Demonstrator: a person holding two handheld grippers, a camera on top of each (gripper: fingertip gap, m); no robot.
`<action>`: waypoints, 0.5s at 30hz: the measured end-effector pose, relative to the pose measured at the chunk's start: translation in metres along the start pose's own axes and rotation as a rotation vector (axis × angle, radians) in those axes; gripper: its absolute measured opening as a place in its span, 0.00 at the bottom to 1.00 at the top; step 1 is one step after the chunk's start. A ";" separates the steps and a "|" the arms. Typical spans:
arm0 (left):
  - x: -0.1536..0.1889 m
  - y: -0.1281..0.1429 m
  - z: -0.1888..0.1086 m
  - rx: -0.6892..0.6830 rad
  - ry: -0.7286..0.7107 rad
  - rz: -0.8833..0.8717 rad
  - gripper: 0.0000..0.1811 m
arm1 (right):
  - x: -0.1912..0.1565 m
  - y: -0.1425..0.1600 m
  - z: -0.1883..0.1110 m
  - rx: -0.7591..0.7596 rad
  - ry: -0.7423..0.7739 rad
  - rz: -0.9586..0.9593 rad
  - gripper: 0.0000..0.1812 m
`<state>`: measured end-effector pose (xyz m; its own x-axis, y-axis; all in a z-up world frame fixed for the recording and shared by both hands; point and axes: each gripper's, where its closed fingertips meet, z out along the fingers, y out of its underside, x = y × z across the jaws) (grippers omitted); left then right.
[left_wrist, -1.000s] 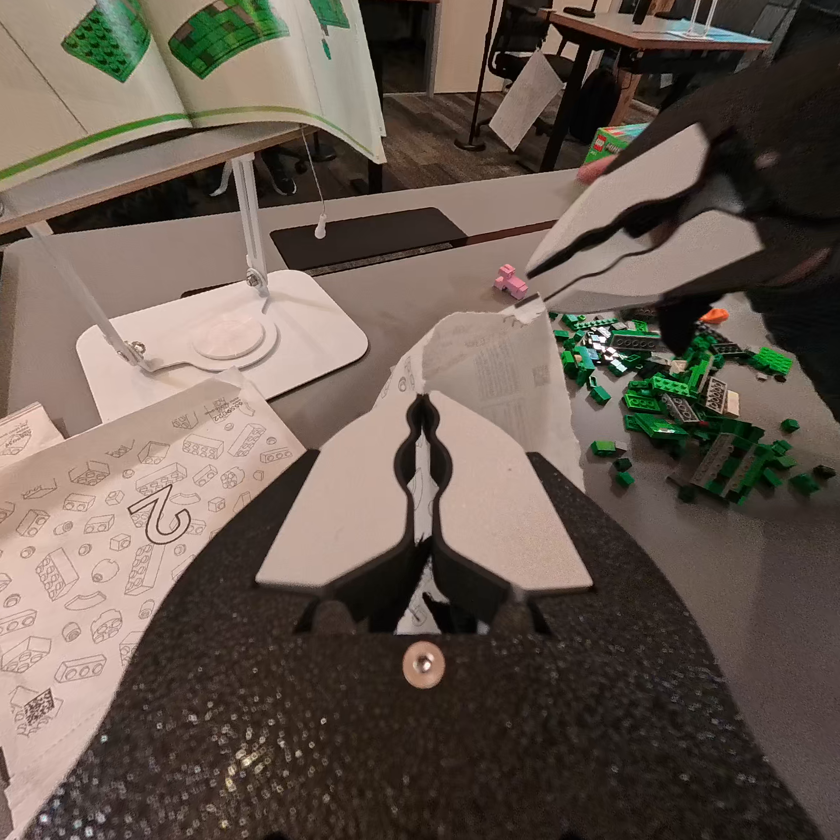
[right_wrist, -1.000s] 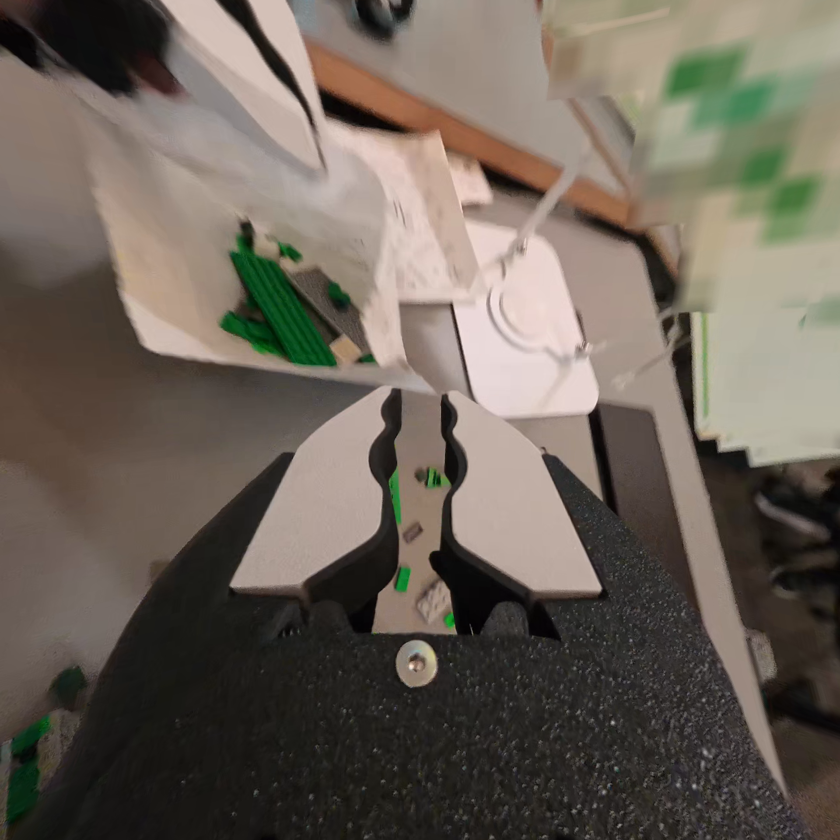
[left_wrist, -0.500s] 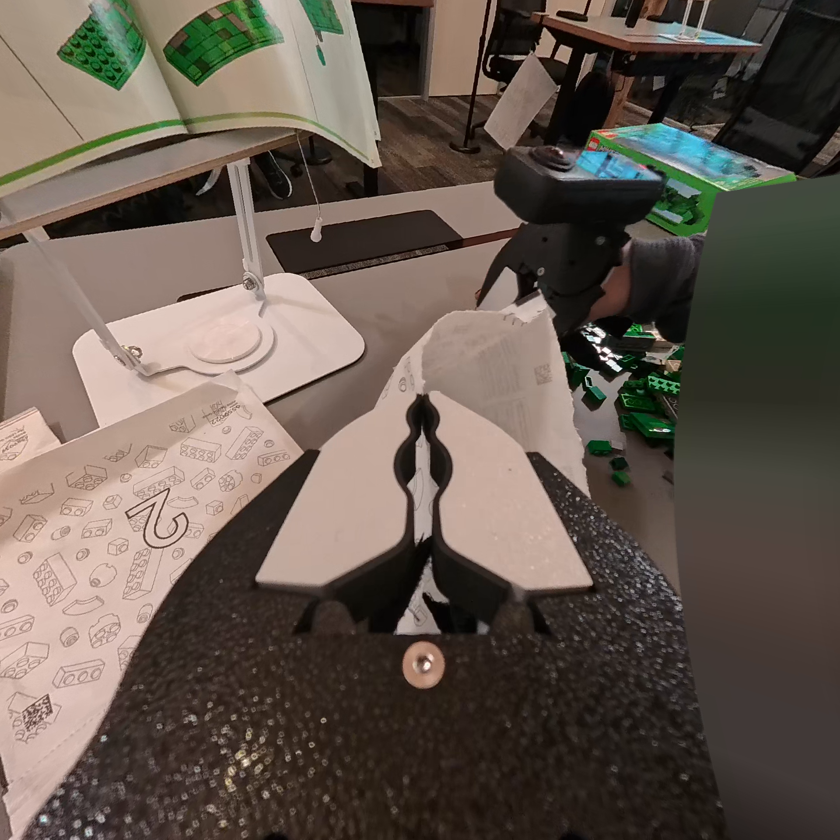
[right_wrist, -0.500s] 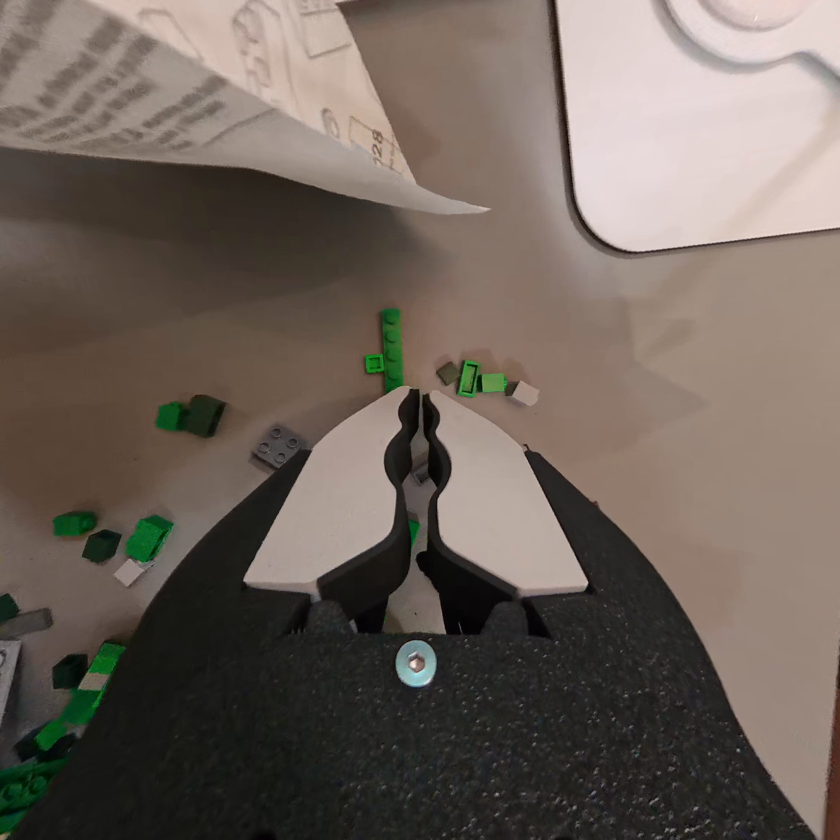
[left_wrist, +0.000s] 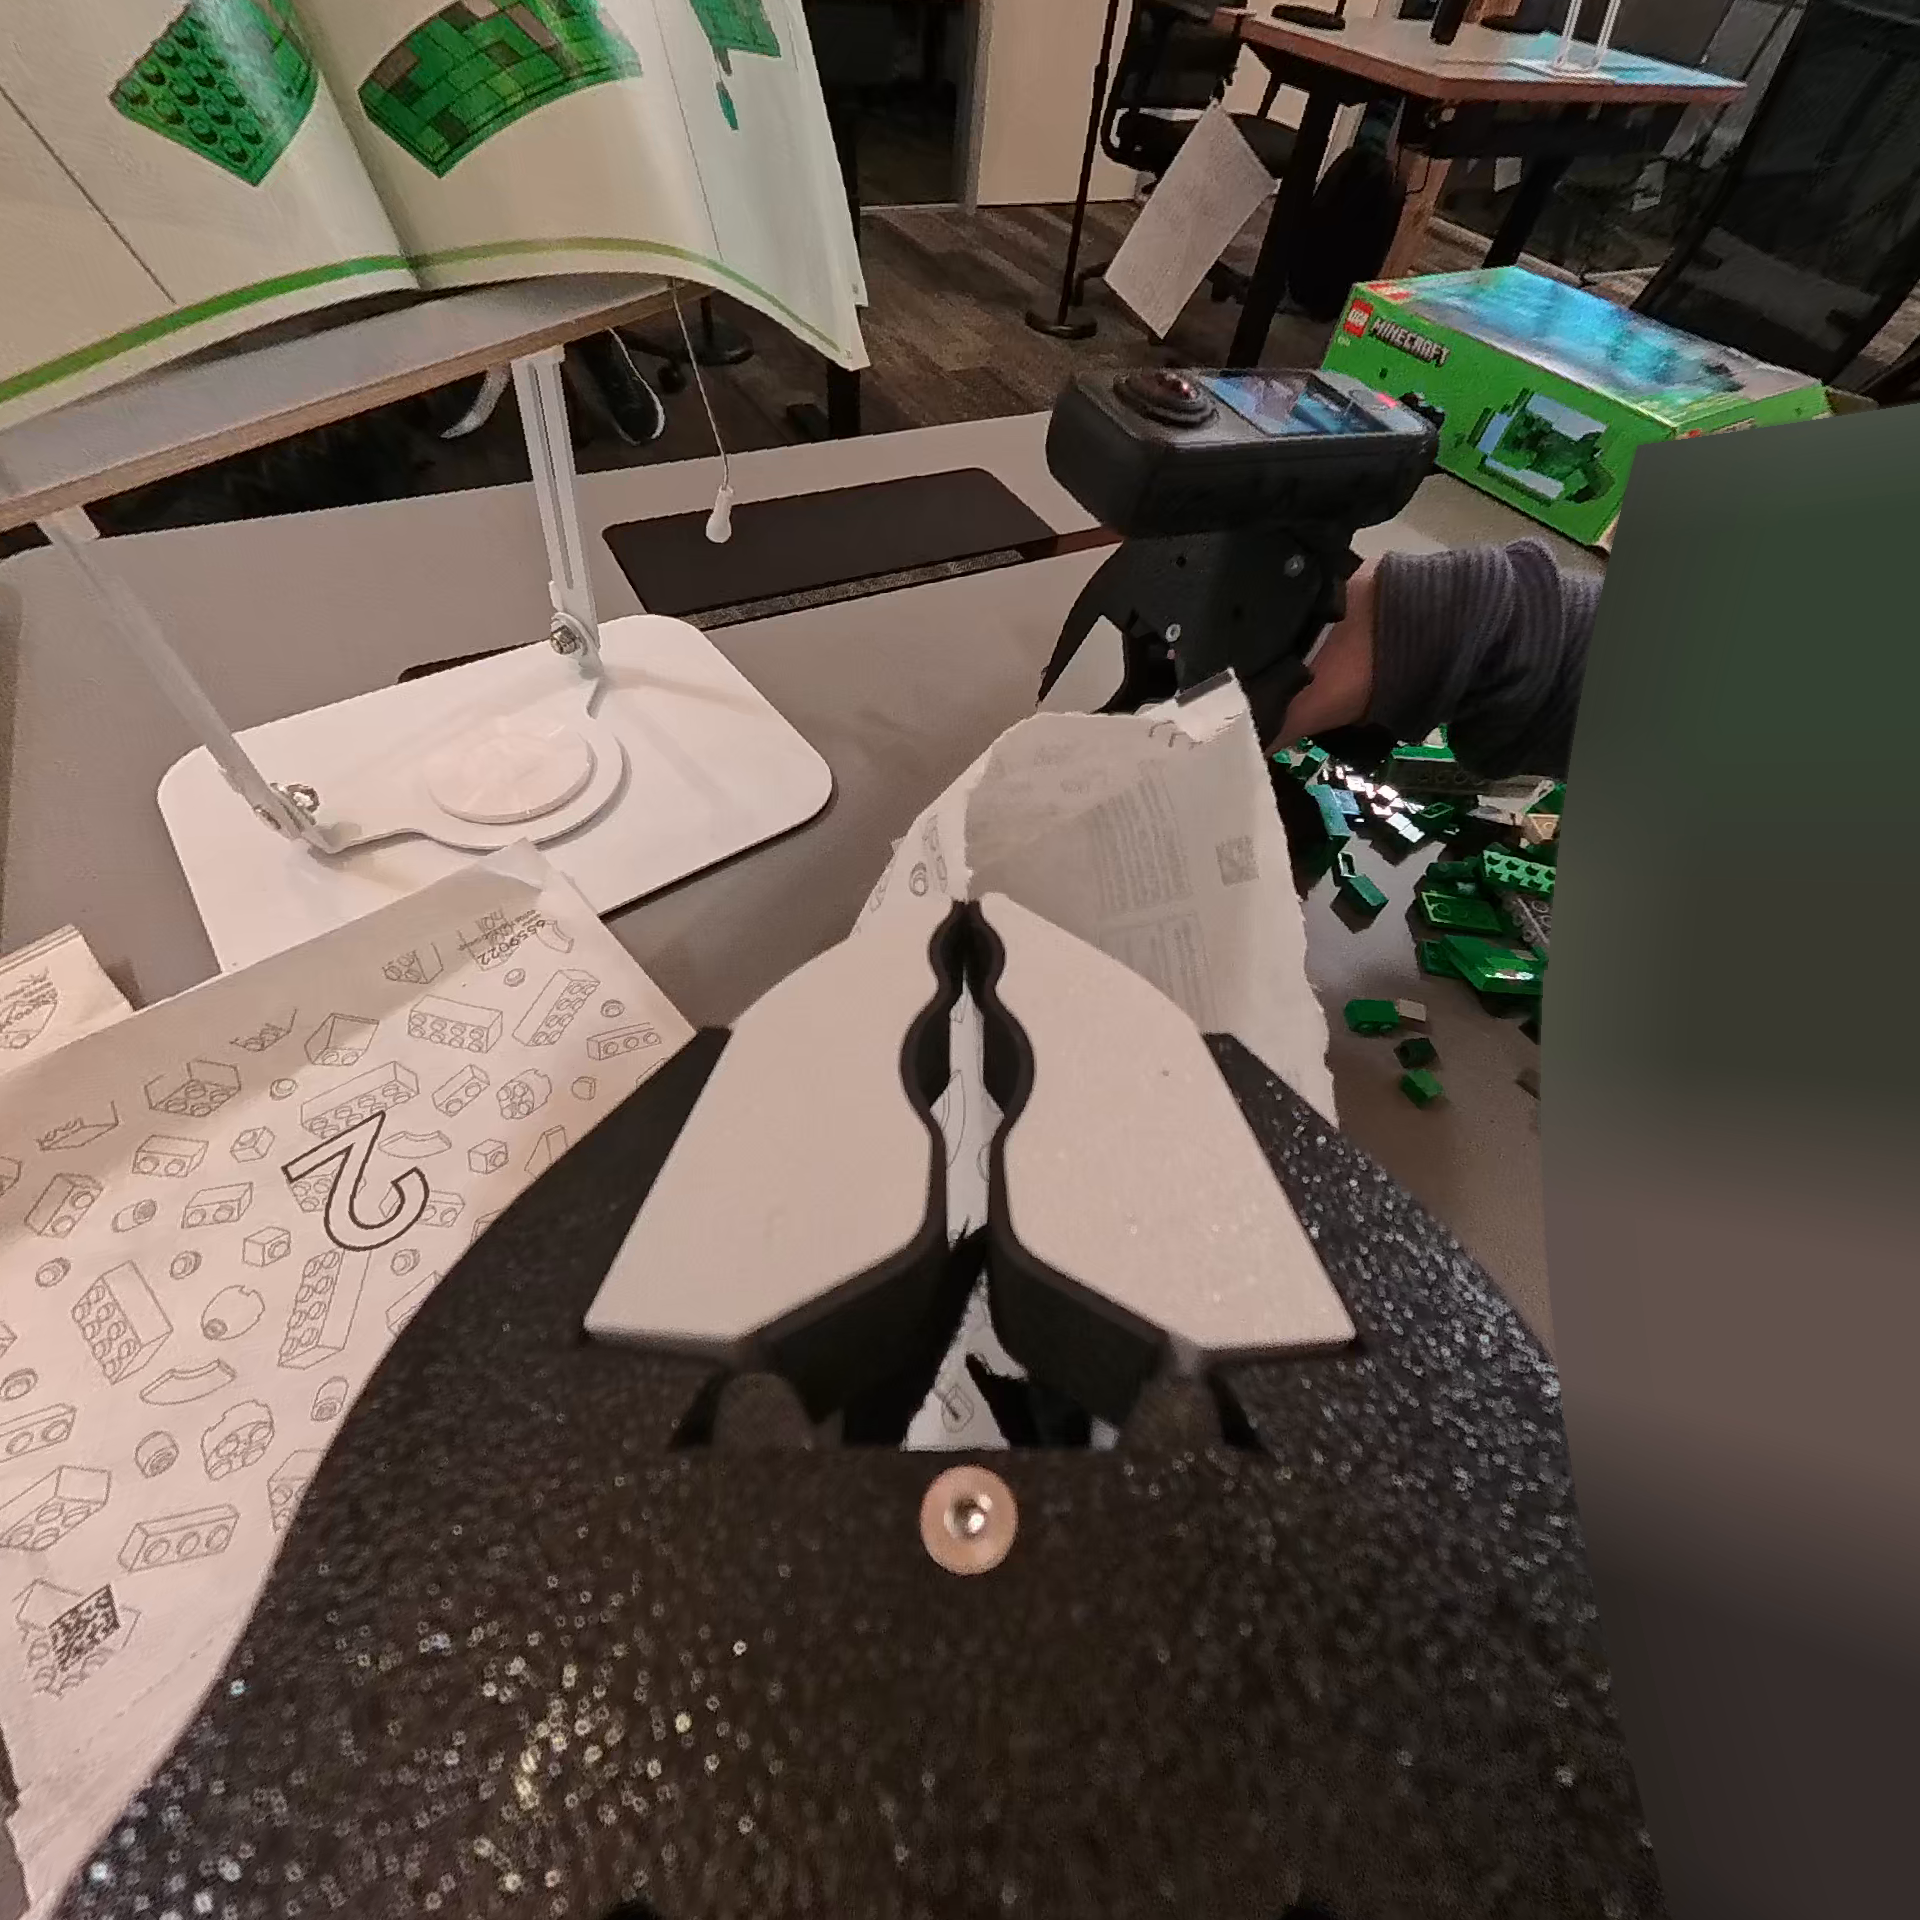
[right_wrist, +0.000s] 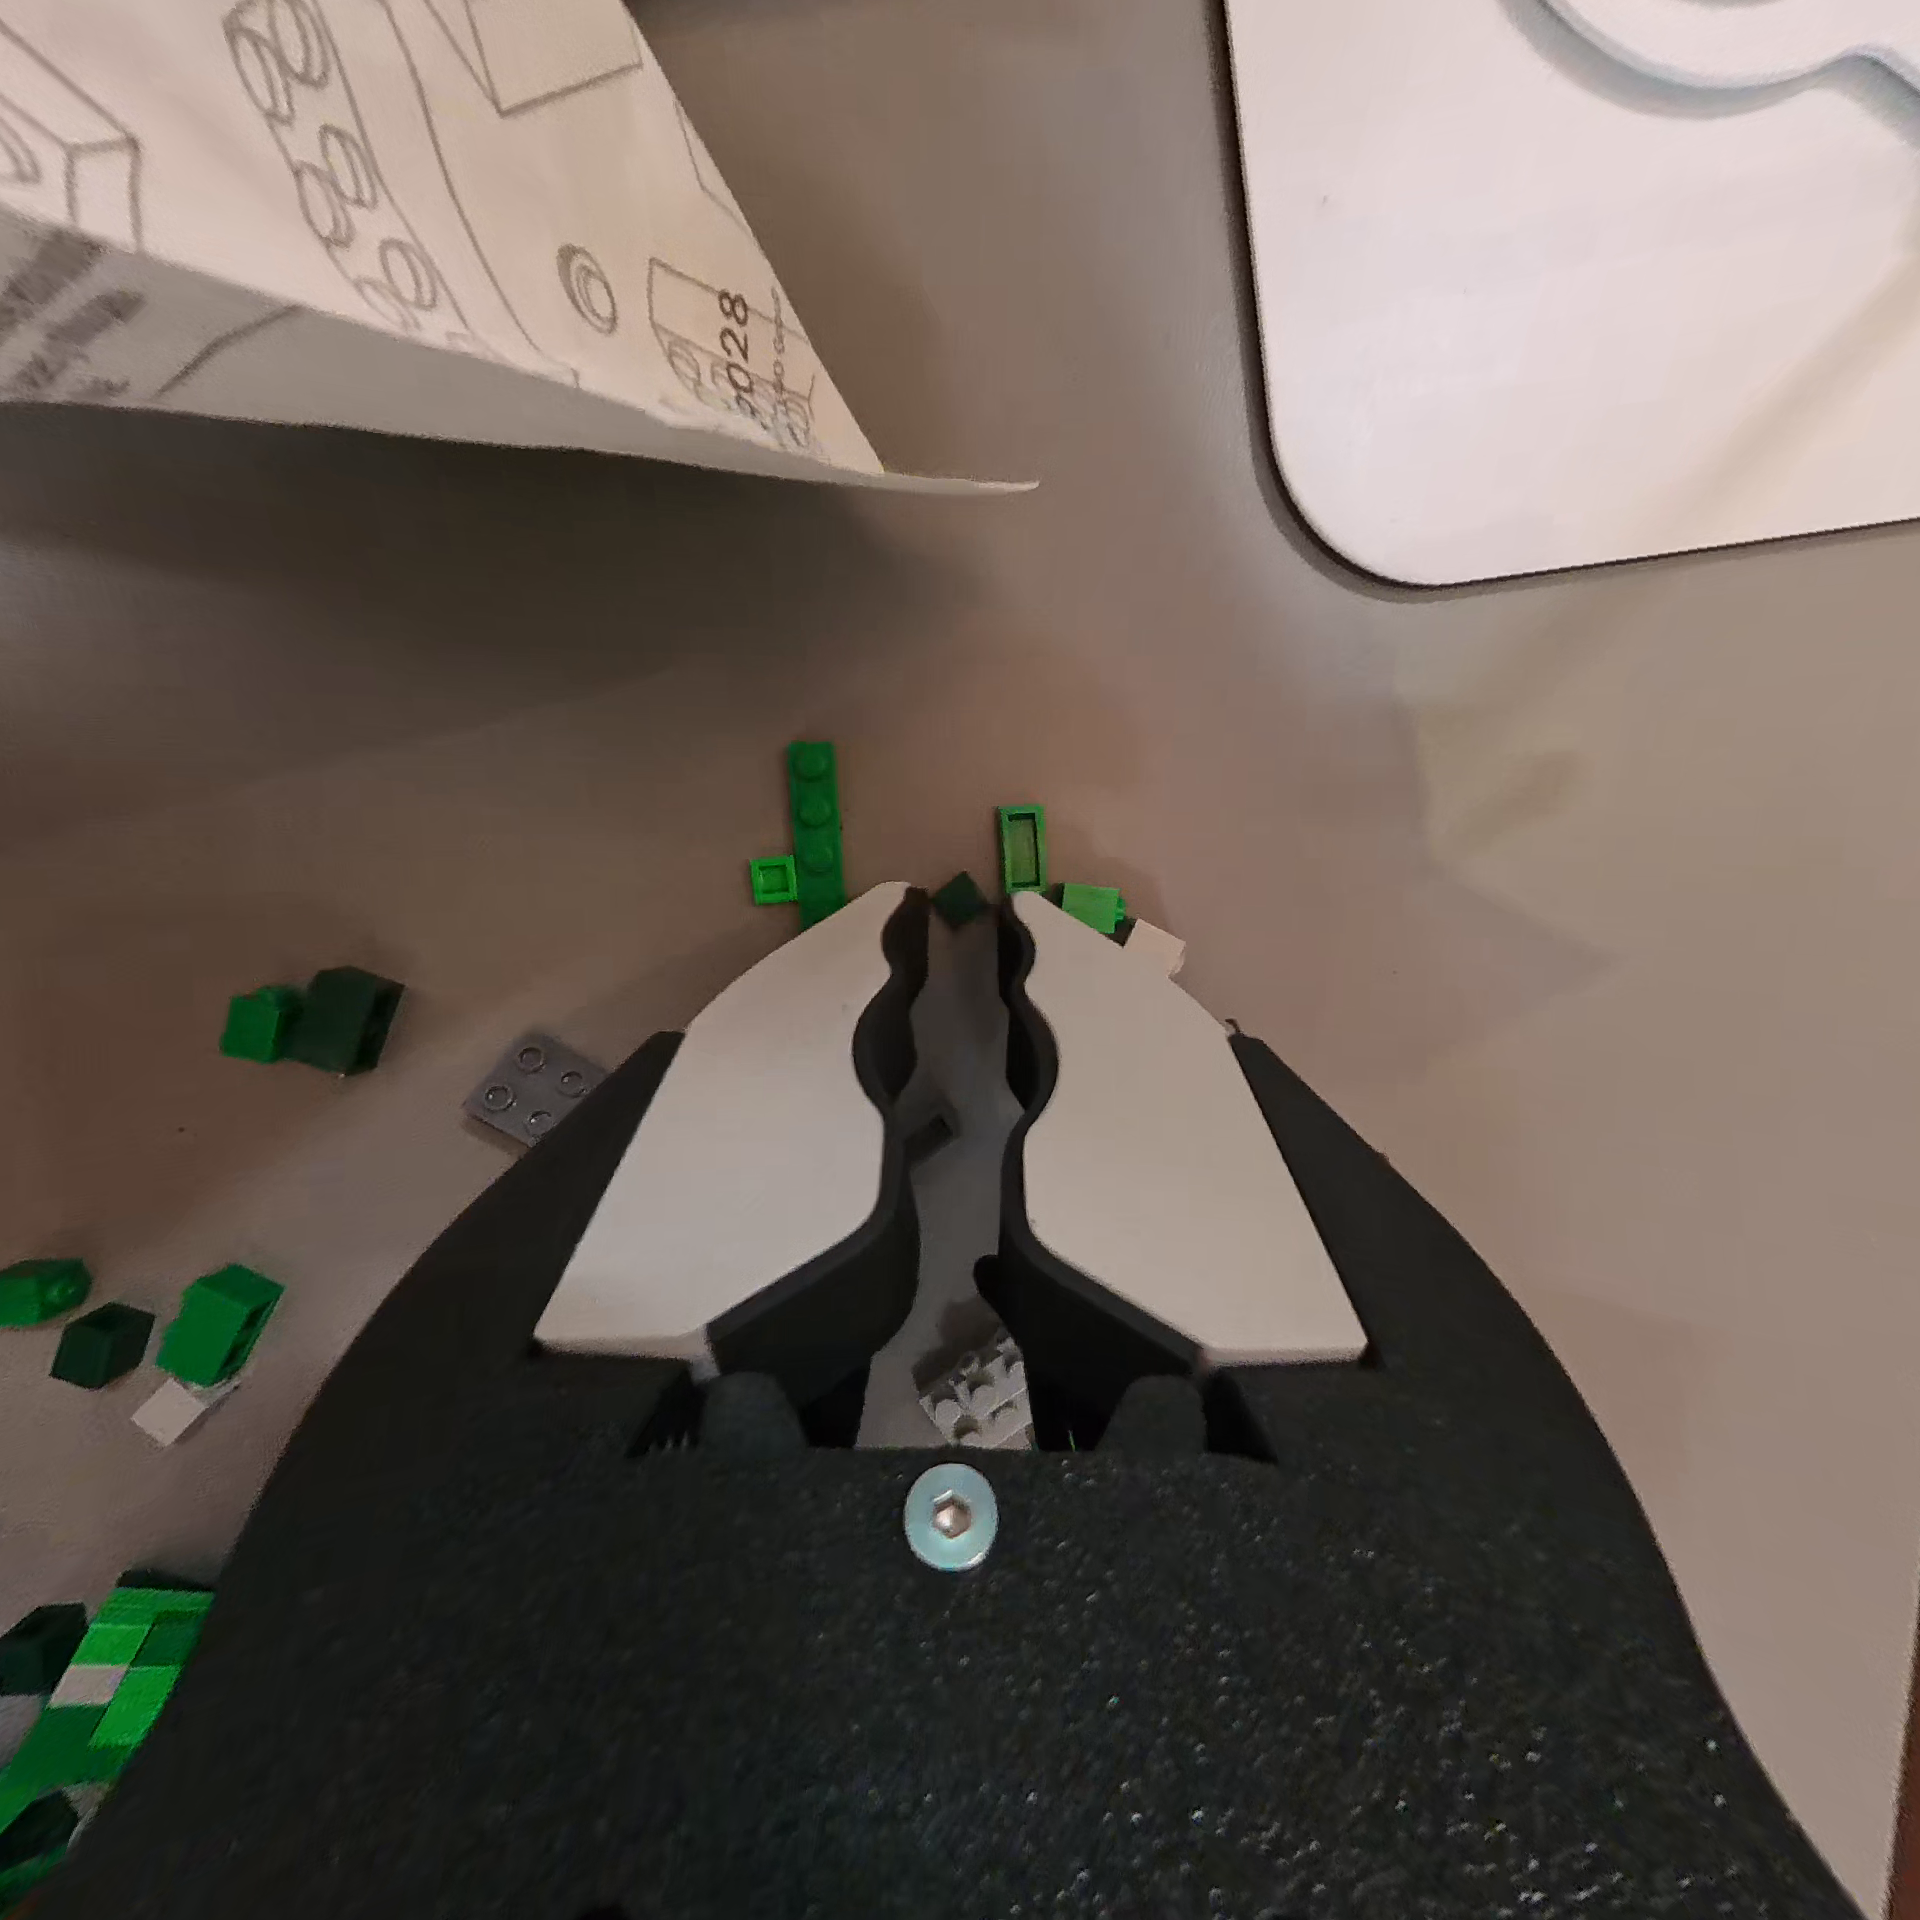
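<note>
My left gripper (left_wrist: 966, 909) is shut on a torn white paper bag (left_wrist: 1143, 862) and holds it up above the grey table (left_wrist: 935, 686). The bag's lower corner hangs into the right wrist view (right_wrist: 416, 260). My right gripper (right_wrist: 958, 899) points down at the table, its jaws slightly open. A small dark green brick (right_wrist: 961, 896) lies between its tips. Close around are a green plate strip (right_wrist: 812, 821), a green tile (right_wrist: 1023, 847) and a grey square plate (right_wrist: 535, 1086). The right gripper's black body (left_wrist: 1226, 582) shows behind the bag.
A white stand base (left_wrist: 499, 769) bears an open instruction booklet (left_wrist: 416, 135) overhead. A second printed paper bag (left_wrist: 260, 1143) lies flat at the left. A pile of green bricks (left_wrist: 1455, 894) lies at the right, a green box (left_wrist: 1558, 384) beyond it. Across from one pair of fingers to the other is roughly 20 cm.
My right gripper left the bag's top corner, swung down to the table over the loose bricks, and its jaws parted a little. My left gripper kept still with the bag.
</note>
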<state>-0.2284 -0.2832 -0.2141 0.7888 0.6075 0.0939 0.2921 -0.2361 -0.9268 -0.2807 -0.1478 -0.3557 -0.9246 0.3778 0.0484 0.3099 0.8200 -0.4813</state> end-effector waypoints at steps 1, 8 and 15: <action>0.000 0.000 0.000 -0.001 0.001 0.001 0.00 | 0.000 0.000 0.000 0.000 0.003 -0.004 0.05; -0.001 -0.002 -0.001 0.009 -0.010 0.001 0.00 | -0.007 -0.012 -0.023 0.080 0.112 -0.151 0.05; -0.004 -0.004 -0.003 0.022 -0.026 -0.003 0.00 | -0.051 -0.071 -0.124 0.332 0.335 -0.370 0.05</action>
<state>-0.2308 -0.2870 -0.2098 0.7732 0.6280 0.0874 0.2827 -0.2179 -0.9341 -0.2282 -0.1717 -0.2156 -0.8209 0.2524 0.5123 -0.1546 0.7653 -0.6248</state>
